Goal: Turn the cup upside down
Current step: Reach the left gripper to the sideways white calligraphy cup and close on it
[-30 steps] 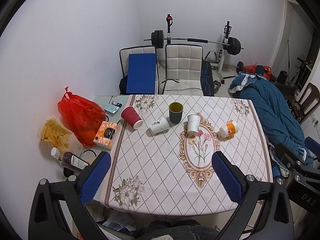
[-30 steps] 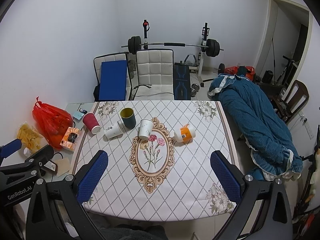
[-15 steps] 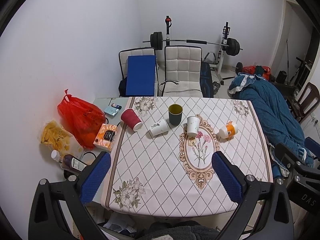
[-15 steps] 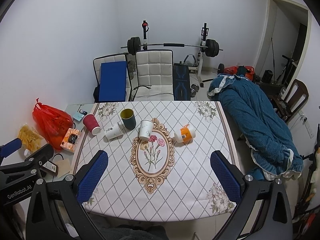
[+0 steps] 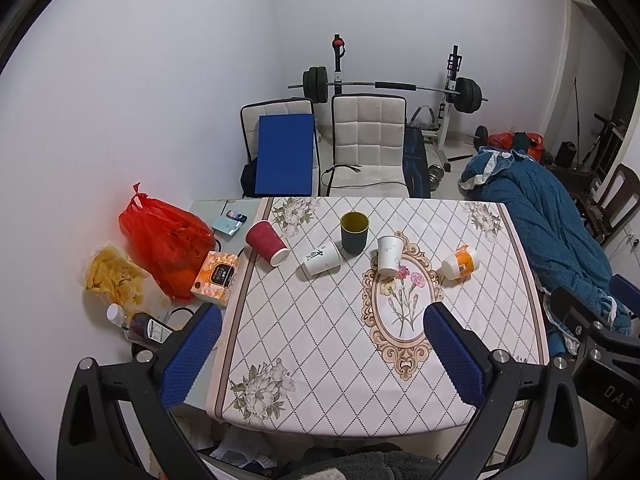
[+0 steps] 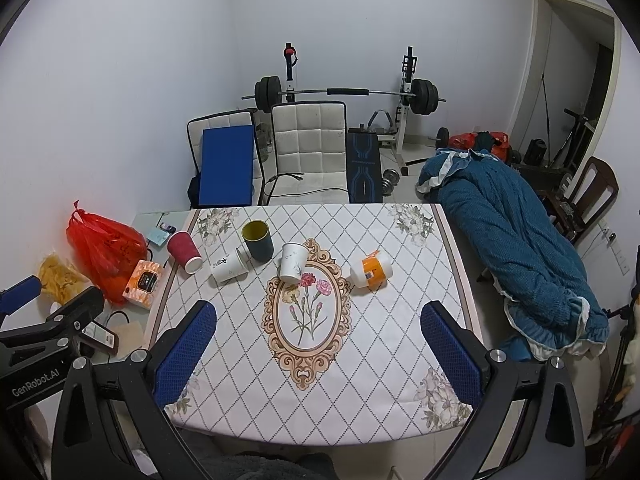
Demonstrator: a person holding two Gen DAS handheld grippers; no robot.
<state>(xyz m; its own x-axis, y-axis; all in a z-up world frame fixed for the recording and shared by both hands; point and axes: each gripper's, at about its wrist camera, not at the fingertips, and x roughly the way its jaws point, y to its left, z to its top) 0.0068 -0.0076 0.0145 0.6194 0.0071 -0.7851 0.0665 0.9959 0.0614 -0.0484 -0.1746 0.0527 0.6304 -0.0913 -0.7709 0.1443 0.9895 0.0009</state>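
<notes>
Both the left gripper [image 5: 322, 346] and right gripper [image 6: 318, 344] are hanging wide open and empty at lower frame, while the upright dark green cup [image 6: 258, 240] is standing mid-frame, crowding the tipped white paper cup [image 6: 228, 267], risking knocking it during approach.

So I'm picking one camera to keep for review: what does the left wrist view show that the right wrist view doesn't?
Only the left wrist view shows the white-capped bottle lying beside the chip bag, and the right hand-held gripper's body at its right edge. Only the right wrist view shows the left hand-held gripper's body at its left edge and the doorway more fully. Both share the table, the five cups, including the upright dark green cup, the red bag, and open fingers, holding nothing.
</notes>
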